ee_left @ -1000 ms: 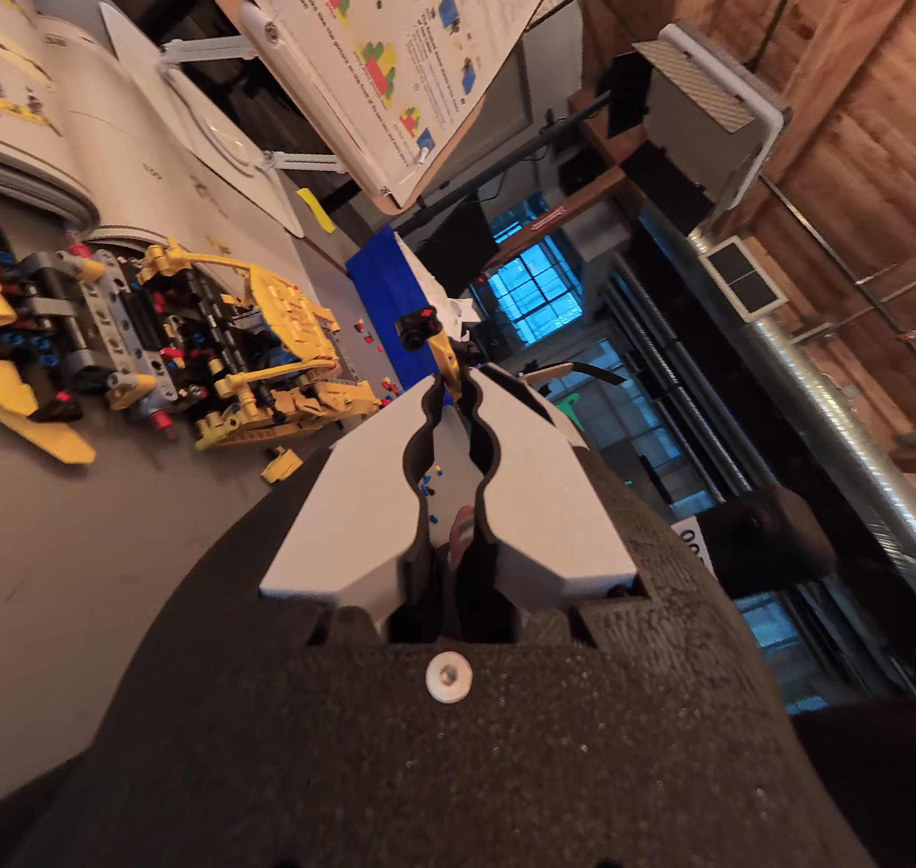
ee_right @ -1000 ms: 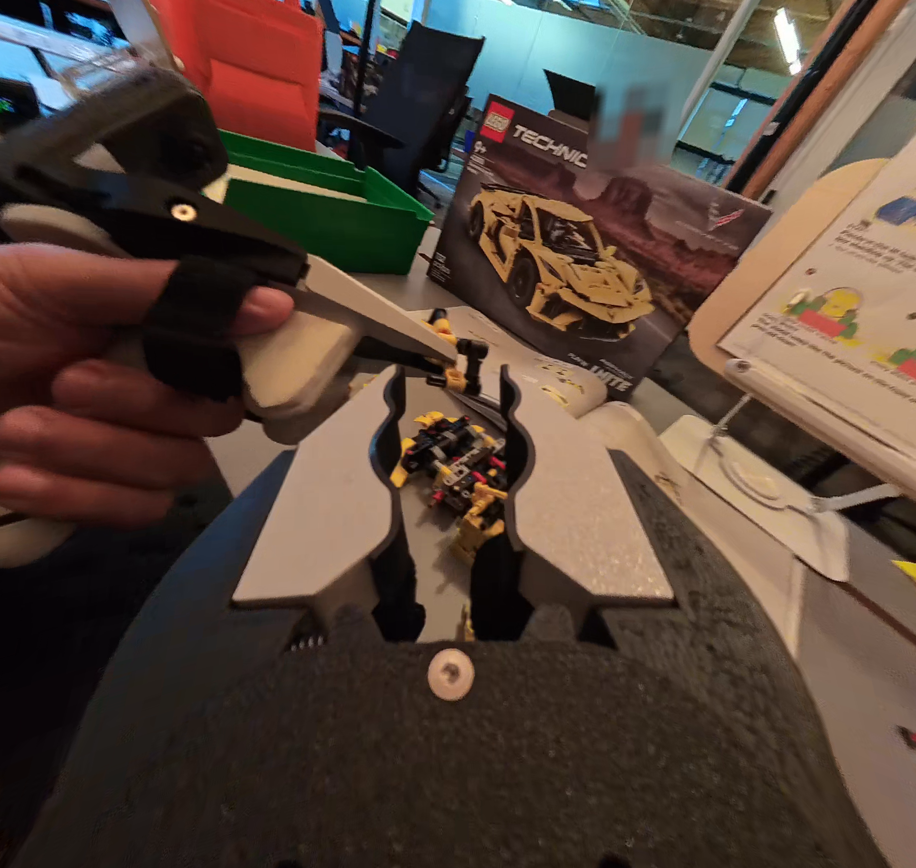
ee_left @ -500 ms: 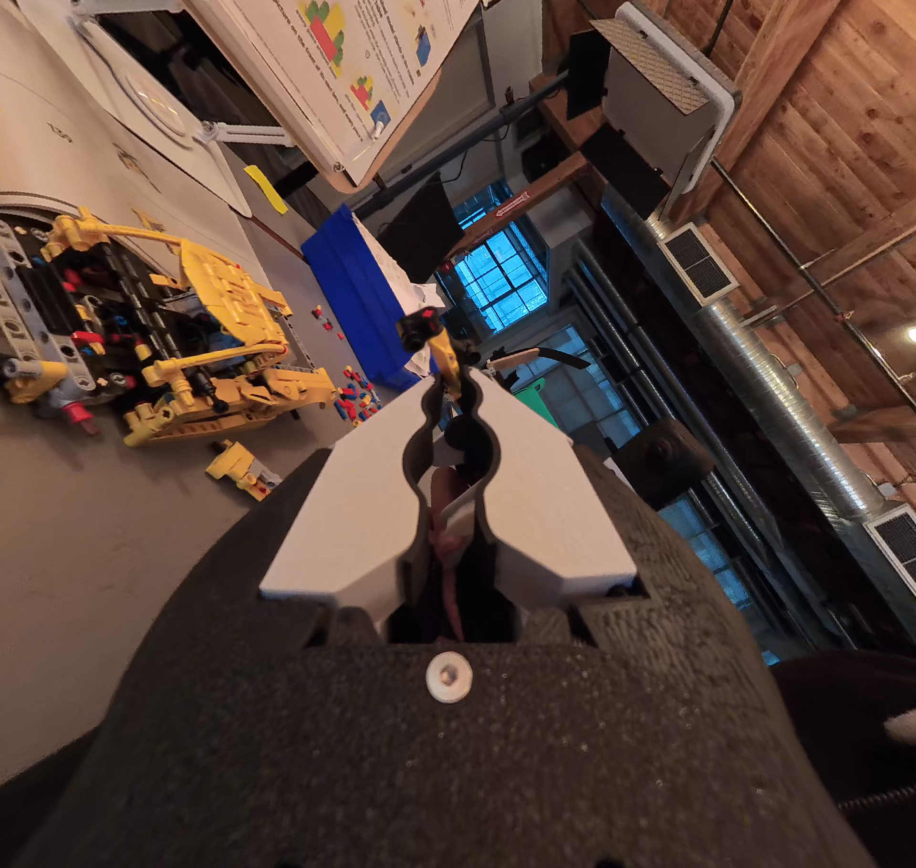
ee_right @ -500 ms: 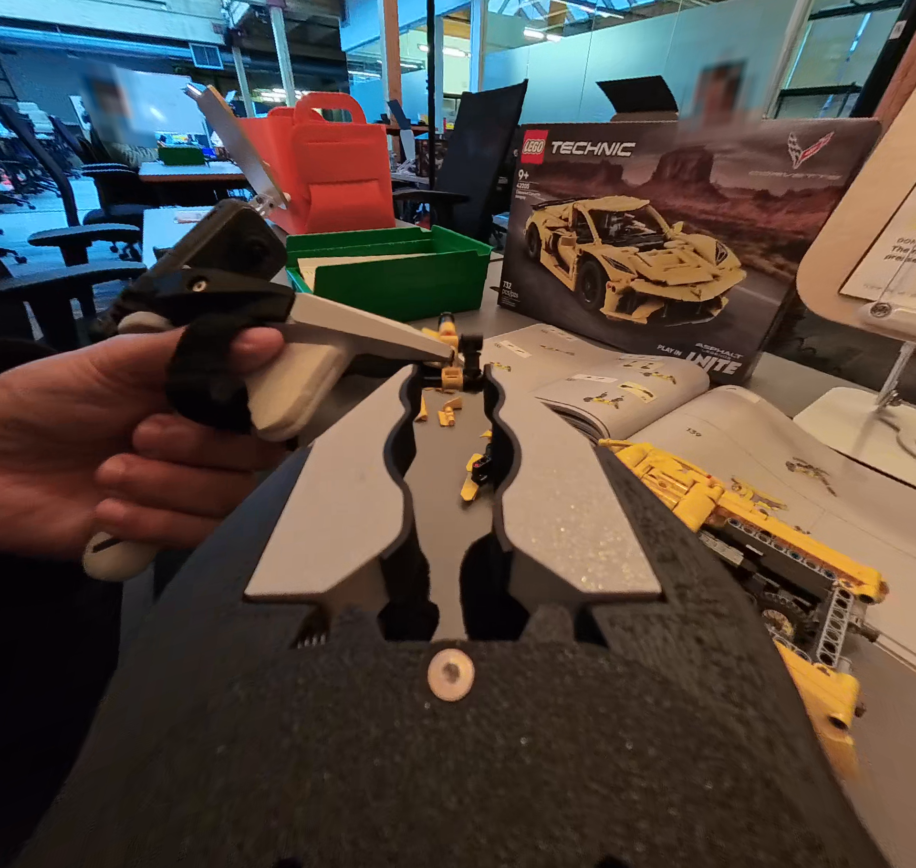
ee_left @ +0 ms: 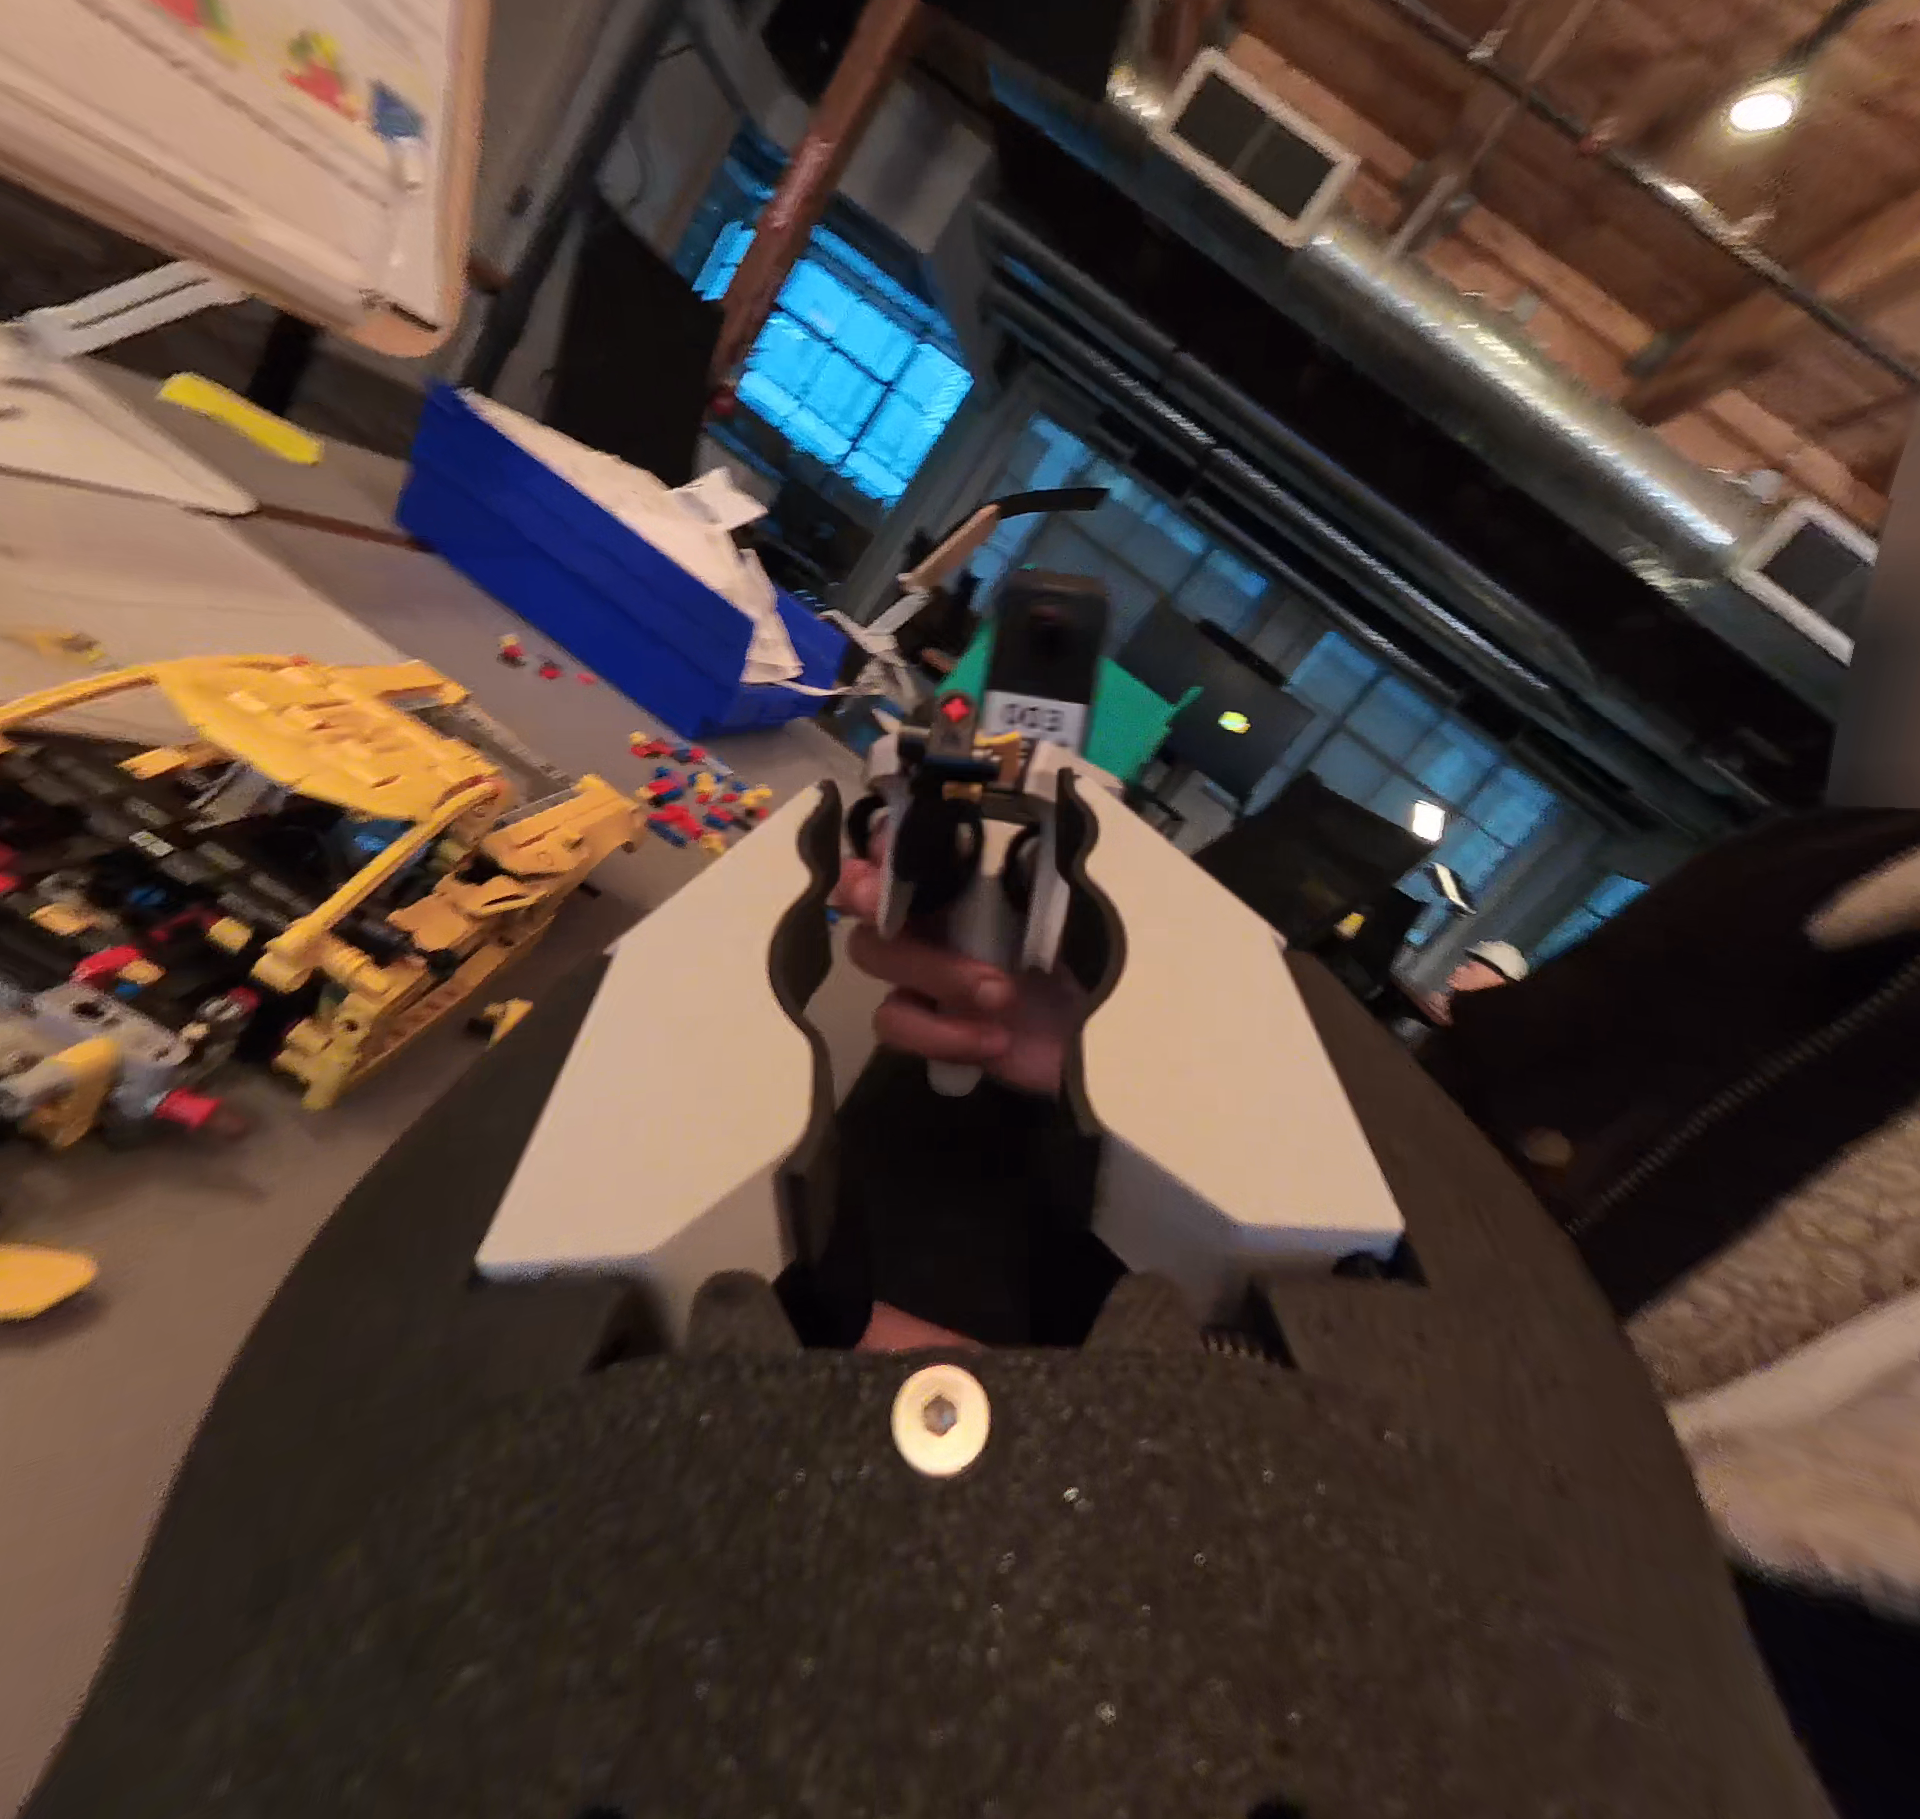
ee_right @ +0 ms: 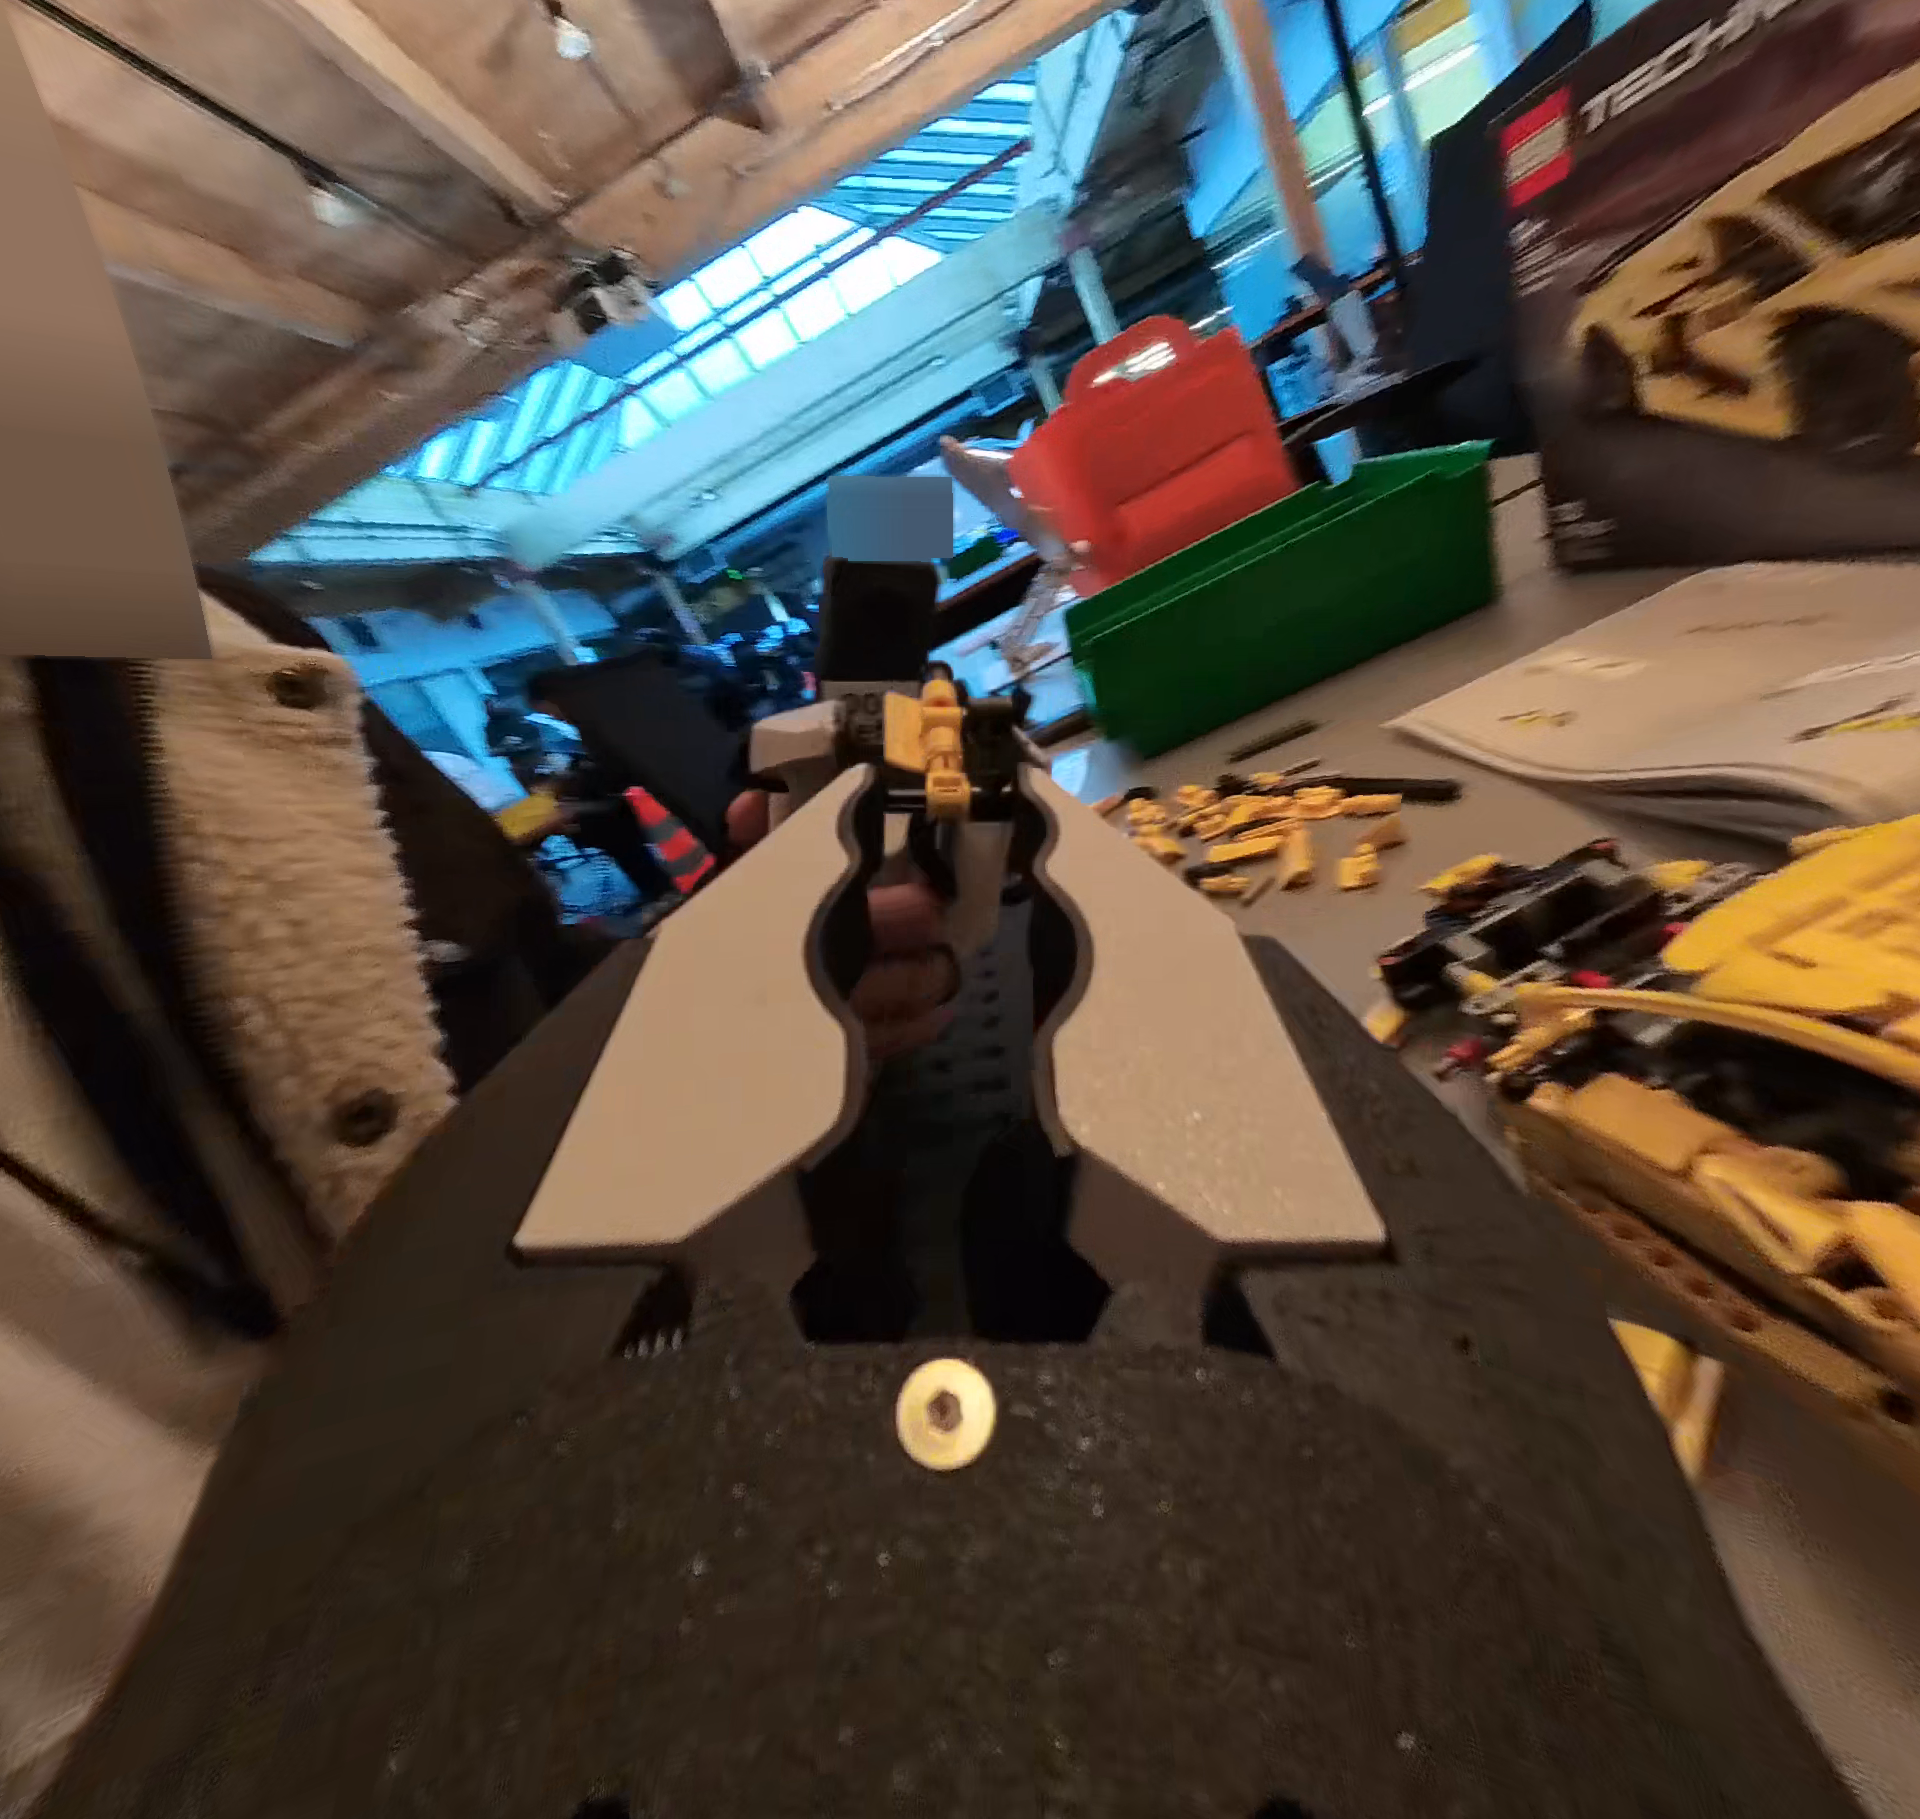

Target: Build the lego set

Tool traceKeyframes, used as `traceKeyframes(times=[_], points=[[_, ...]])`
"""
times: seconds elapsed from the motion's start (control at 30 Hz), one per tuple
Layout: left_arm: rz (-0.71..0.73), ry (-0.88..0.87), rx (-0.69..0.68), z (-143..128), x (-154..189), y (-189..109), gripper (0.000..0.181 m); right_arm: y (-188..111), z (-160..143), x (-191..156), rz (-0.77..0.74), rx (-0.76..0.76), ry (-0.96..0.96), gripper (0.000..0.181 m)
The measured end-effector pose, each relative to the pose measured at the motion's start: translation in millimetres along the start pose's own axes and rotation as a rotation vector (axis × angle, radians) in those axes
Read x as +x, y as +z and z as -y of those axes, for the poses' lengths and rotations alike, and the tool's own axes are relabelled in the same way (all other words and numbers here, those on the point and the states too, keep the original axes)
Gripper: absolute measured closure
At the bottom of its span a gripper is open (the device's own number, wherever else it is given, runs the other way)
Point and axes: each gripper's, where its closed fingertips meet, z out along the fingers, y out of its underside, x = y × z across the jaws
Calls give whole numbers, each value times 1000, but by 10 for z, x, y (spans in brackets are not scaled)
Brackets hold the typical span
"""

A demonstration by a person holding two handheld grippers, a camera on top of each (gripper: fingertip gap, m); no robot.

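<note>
A small black-and-yellow Lego assembly (ee_right: 940,751) with a red pin is clamped between my right gripper's (ee_right: 945,782) fingertips. It also shows in the left wrist view (ee_left: 951,761), just past my left gripper (ee_left: 948,803). The left gripper's fingers stand wide apart and do not touch it. The two grippers face each other tip to tip above the table. The hand (ee_left: 956,1011) holding the right gripper shows through the left's gap. The partly built yellow car (ee_left: 312,865) lies on the table left of the left gripper, and lower right in the right wrist view (ee_right: 1714,1042).
A blue bin (ee_left: 582,554) and small coloured pieces (ee_left: 696,803) lie beyond the car. A pile of yellow pieces (ee_right: 1247,824), a green bin (ee_right: 1288,595), an open instruction booklet (ee_right: 1683,709) and the set's box (ee_right: 1714,294) are at the right. A person's fleece sleeve (ee_right: 291,938) is at the left.
My left gripper held the small assembly and has opened, letting it go. My right gripper closed on it half a second ago and keeps hold. Both grippers swung to face each other.
</note>
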Motion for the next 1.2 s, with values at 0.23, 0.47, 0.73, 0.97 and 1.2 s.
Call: traceKeyframes(times=[0.23,0.47,0.73,0.97,1.2], points=[[-61,90,7,-30,91,-17,141,47,-86,-140,116,-18,58,159],[-72,160,-58,-144,145,9,156,64,-170,-137,123,-61,74,158],[-53,183,-68,-172,97,-4,157,68,-196,-93,107,-66,83,158],[-121,143,-165,-249,174,-40,152,16,-210,-135,138,-99,87,159],[-123,51,-334,-86,118,-272,151,19,-364,-204,188,-189,86,159]])
